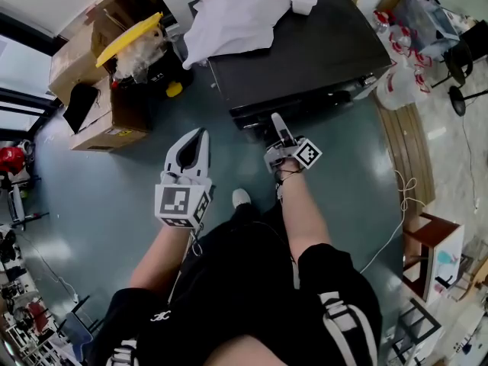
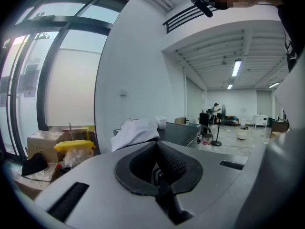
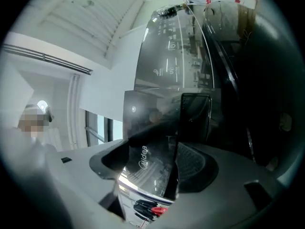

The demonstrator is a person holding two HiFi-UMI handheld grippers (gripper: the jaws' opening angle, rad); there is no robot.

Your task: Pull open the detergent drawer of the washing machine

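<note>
The dark washing machine [image 1: 305, 44] stands ahead of me, seen from above in the head view. My right gripper [image 1: 278, 124] reaches up to its front top edge. In the right gripper view the glossy black detergent drawer front [image 3: 143, 151], with a brand logo, stands between the jaws of the right gripper [image 3: 152, 166]. The textured right pad [image 3: 193, 161] shows beside the panel's edge, and I see no pad pressing. The control panel [image 3: 171, 56] runs on beyond it. My left gripper [image 1: 200, 137] hangs lower and to the left, away from the machine, its pads [image 2: 167, 168] together on nothing.
A white cloth [image 1: 232, 17] lies on the machine's top. Cardboard boxes [image 1: 107, 113] and a yellow lid [image 1: 130, 36] sit on the floor to the left. Large water bottles [image 1: 400, 82] stand at the right, and a white cable [image 1: 396, 219] runs over the floor.
</note>
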